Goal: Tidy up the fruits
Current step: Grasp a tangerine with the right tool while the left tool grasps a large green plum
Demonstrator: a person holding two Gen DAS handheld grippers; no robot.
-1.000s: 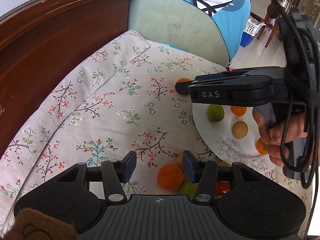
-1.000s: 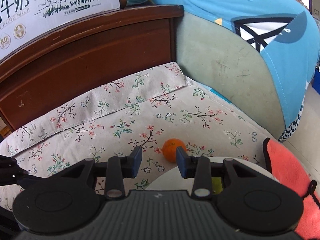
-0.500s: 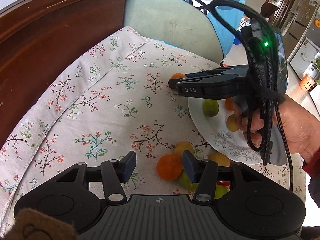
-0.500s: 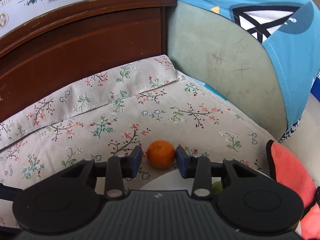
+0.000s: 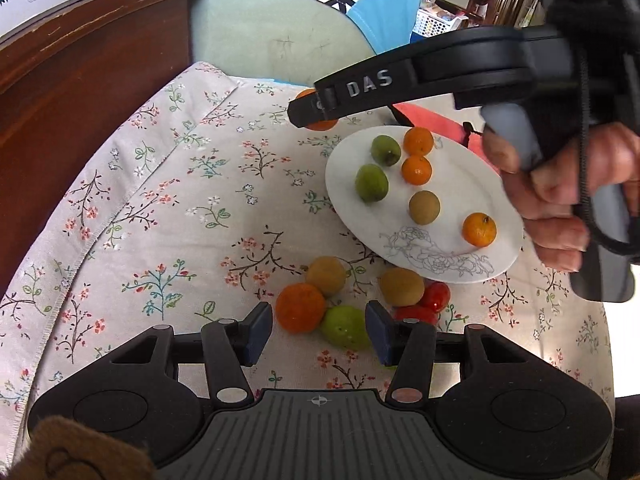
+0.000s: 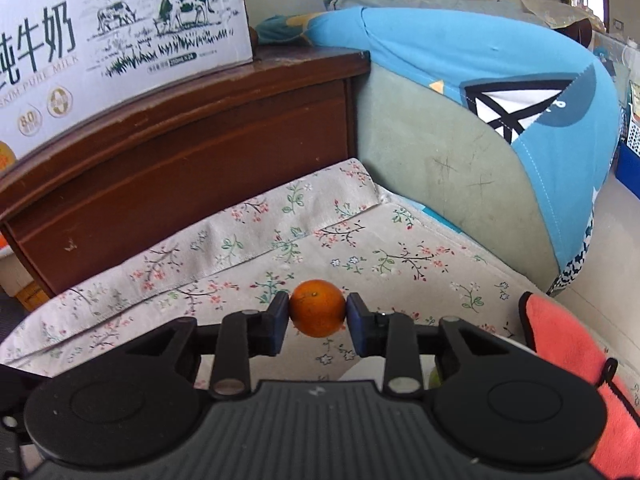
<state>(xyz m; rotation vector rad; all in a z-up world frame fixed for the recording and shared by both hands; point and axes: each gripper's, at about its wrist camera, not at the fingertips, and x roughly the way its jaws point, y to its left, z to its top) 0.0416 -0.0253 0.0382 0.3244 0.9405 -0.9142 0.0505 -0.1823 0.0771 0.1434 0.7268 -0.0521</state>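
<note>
Now the right claw [image 6: 318,314] is clamped on the orange [image 6: 317,307], lifted off the bed's far edge toward the plate [image 5: 496,216], while the left claw [image 5: 318,330] hangs apart, empty.

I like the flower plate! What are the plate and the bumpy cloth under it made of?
The plate looks like glazed ceramic: smooth, white, slightly shiny, with a drawn flower. The cloth seems woven cotton or linen: matte, floral print, stitched hem.

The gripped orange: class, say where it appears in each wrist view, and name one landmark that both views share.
Left wrist view: the orange peeks out upper centre, mostly hidden behind the right gripper's tip, beyond the plate.
Right wrist view: orange at centre, pinched between the right gripper's pads.
Shared landmark: the blue cushion.
</note>
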